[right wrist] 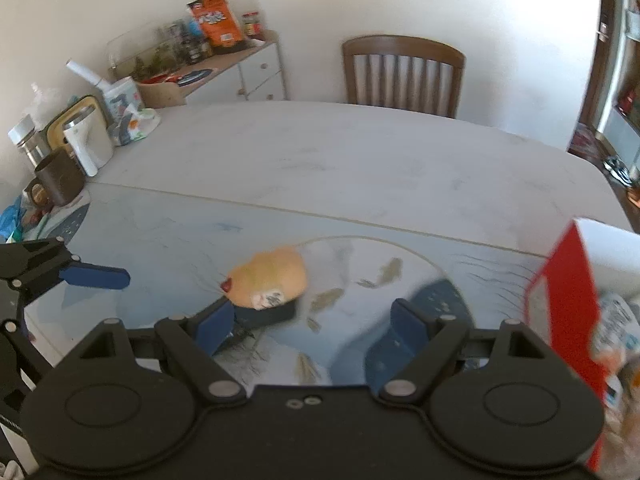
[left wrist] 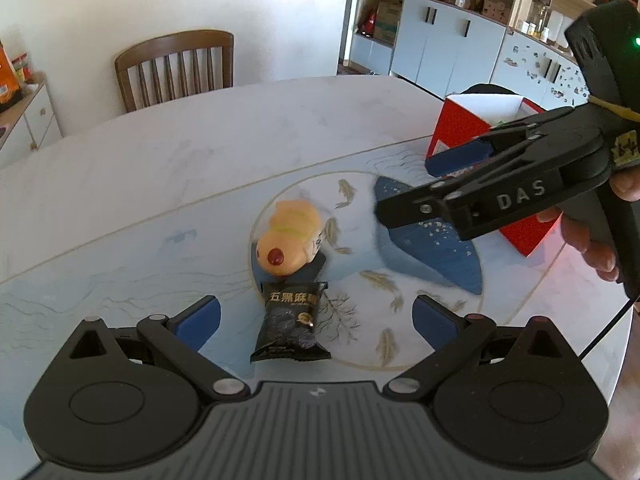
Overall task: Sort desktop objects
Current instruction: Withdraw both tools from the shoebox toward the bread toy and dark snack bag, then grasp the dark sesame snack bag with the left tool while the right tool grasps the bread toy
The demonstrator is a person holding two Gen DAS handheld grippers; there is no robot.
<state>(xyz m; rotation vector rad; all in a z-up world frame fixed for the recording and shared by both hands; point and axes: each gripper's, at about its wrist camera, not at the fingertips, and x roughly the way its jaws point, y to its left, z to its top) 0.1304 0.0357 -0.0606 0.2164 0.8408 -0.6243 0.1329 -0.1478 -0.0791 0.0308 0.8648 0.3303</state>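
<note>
A black snack packet point(left wrist: 291, 323) lies on the table between the open fingers of my left gripper point(left wrist: 316, 320). Behind it lies a yellow duck toy point(left wrist: 289, 240) with a red beak, also in the right wrist view point(right wrist: 270, 278). My right gripper point(right wrist: 310, 326) is open and empty, hovering right of the duck; it shows from the side in the left wrist view point(left wrist: 404, 188). A red and white box point(left wrist: 476, 120) stands at the right, with packets inside it in the right wrist view point(right wrist: 568, 300).
The table point(left wrist: 200, 152) has a fish-pattern glass top. A wooden chair point(left wrist: 176, 68) stands at the far side. Mugs, a flask and tissues point(right wrist: 80, 140) crowd the table's left end. Cabinets point(left wrist: 448, 48) line the back right.
</note>
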